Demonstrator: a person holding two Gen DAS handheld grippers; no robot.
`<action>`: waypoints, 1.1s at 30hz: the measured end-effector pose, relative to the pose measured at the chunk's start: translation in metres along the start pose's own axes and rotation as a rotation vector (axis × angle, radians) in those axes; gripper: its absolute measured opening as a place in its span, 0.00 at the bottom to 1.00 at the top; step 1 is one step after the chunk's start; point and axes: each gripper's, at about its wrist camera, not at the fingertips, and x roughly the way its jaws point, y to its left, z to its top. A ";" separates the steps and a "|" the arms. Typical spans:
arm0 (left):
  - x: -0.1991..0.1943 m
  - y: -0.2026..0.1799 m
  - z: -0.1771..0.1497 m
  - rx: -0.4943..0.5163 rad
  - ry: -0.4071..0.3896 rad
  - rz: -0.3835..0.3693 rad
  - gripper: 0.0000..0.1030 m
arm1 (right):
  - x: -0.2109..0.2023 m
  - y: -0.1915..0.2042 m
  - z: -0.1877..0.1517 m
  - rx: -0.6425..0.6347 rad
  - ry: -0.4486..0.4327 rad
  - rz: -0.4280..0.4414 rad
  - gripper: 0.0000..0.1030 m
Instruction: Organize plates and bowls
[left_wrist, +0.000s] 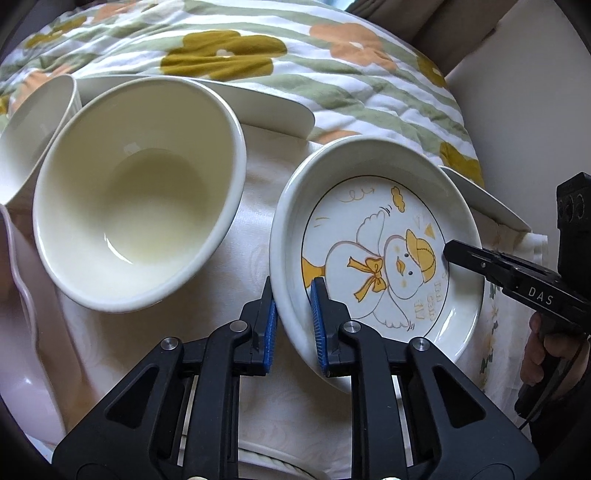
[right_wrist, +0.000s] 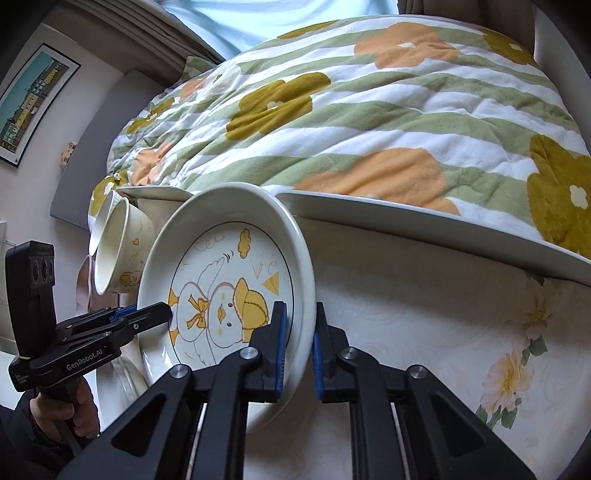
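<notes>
Straddling the near rim of the duck plate (left_wrist: 380, 258), our left gripper (left_wrist: 293, 314) has one blue pad outside the wall and the other inside, with a little daylight on each side, so it is parted and not pinching. Our right gripper (right_wrist: 299, 343) does the same on the plate's opposite edge, jaws apart around the rim with a small gap at the outer pad. We see the plate on the pale flowered tablecloth (right_wrist: 424, 332), roughly at the table's middle; whether it lies flat we cannot tell. Just beside it on the left stands a plain cream bowl (left_wrist: 136, 195), with a smaller ribbed cup (left_wrist: 33, 129) behind that. White trays (right_wrist: 406, 214) edge the far side, against a striped floral blanket (right_wrist: 369, 110).
</notes>
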 end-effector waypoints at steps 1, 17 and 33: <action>-0.003 -0.002 -0.001 0.007 -0.008 0.002 0.15 | -0.002 0.000 -0.002 -0.003 -0.005 -0.002 0.11; -0.122 -0.021 -0.057 0.078 -0.198 -0.050 0.15 | -0.097 0.050 -0.065 -0.033 -0.161 -0.010 0.11; -0.201 0.040 -0.143 0.056 -0.225 -0.016 0.15 | -0.108 0.141 -0.143 -0.083 -0.183 0.038 0.11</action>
